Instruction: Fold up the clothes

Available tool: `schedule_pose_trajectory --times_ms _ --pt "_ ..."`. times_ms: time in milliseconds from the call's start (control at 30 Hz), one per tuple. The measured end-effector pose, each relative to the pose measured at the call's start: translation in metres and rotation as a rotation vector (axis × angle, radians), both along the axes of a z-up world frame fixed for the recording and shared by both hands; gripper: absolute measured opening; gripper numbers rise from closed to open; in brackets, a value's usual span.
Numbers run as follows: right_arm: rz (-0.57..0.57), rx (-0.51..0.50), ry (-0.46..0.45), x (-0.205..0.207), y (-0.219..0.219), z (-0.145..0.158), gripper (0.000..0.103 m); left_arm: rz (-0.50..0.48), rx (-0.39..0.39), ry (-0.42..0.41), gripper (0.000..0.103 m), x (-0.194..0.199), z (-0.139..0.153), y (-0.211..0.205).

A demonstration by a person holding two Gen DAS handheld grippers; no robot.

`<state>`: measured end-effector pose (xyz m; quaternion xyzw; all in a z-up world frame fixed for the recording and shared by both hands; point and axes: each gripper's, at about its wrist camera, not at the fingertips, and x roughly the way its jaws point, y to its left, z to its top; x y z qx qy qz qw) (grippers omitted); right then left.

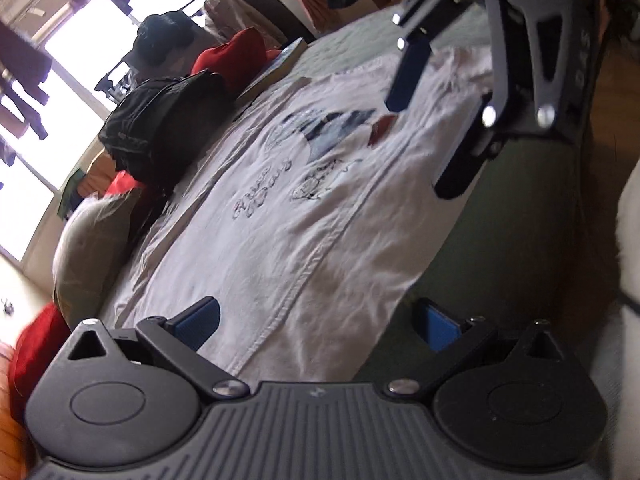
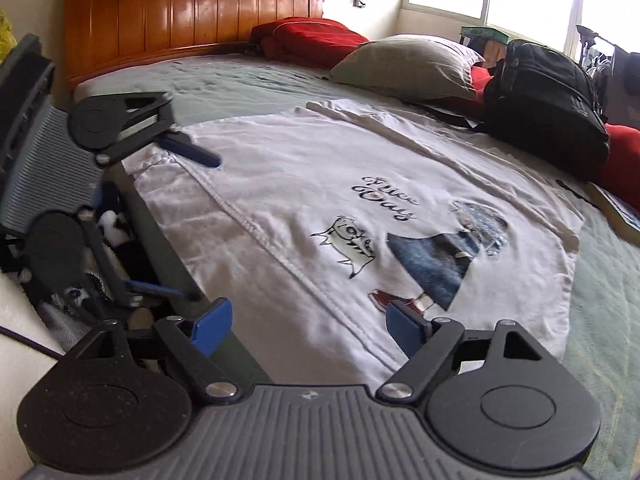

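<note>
A white T-shirt (image 1: 280, 220) (image 2: 320, 184) with a cartoon print and script lettering lies spread flat on the green bed sheet (image 2: 240, 80), a stitched hem running across it. My left gripper (image 1: 318, 326) (image 2: 176, 220) is open over the shirt's corner at the bed's side edge, one finger above cloth and the other above the sheet. My right gripper (image 2: 308, 330) (image 1: 434, 120) is open too and hovers over the shirt's near edge beside the print. Neither holds any cloth.
A black backpack (image 2: 548, 108) (image 1: 160, 128) rests on the shirt's far side, with a grey pillow (image 2: 408, 64) and red bedding (image 2: 308, 40) beyond. The wooden headboard (image 2: 192, 16) closes the bed's end. Mixed clutter (image 2: 112, 220) lies below the bed's side edge.
</note>
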<state>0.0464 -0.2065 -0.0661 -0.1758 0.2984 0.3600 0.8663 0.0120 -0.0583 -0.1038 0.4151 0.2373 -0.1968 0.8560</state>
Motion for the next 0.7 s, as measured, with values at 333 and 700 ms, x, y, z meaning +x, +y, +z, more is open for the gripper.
schedule_pose_trajectory --times_ms 333,700 --pt "-0.004 0.024 -0.025 -0.003 -0.004 0.009 0.090 -0.005 -0.021 -0.096 0.103 0.009 0.022 -0.002" --pt "-0.013 -0.297 -0.352 -0.014 0.048 -0.022 0.098 -0.018 -0.043 -0.102 0.102 0.011 0.033 -0.001"
